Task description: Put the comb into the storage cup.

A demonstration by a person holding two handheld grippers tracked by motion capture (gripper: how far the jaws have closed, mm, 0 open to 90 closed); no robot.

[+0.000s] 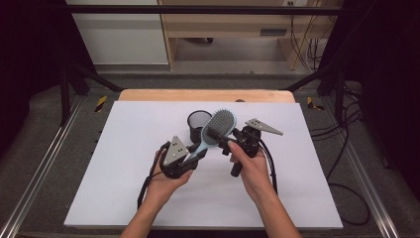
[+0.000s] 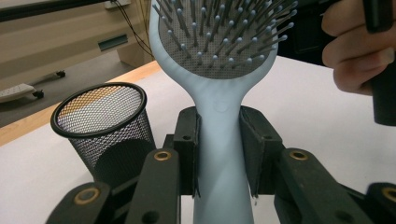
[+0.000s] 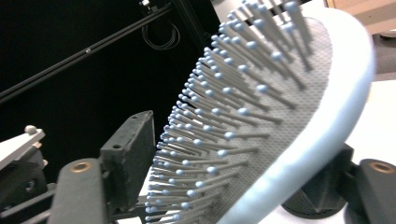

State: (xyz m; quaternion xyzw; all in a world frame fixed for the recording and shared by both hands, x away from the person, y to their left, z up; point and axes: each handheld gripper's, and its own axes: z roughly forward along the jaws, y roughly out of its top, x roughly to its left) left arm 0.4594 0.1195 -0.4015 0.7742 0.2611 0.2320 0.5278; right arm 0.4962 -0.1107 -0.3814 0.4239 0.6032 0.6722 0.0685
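Observation:
A light blue hairbrush [image 1: 221, 123] with grey bristles is held up over the white board between both grippers. My left gripper [image 1: 198, 151] is shut on its handle [image 2: 219, 154], the two pads pressing the handle's sides. My right gripper [image 1: 218, 138] straddles the brush head [image 3: 299, 112]: the bristle tips touch one pad [image 3: 130, 149] and the brush's back lies against the other jaw. A black wire-mesh cup [image 1: 197, 120] stands upright just behind the brush, and it sits to the left of the handle in the left gripper view [image 2: 100, 121].
The white board [image 1: 124, 173] covers a wooden table [image 1: 205, 95]. Metal rails run along both sides of the table. Cables [image 1: 346, 148] lie on the floor to the right. A wooden shelf unit [image 1: 223, 29] stands beyond the far edge.

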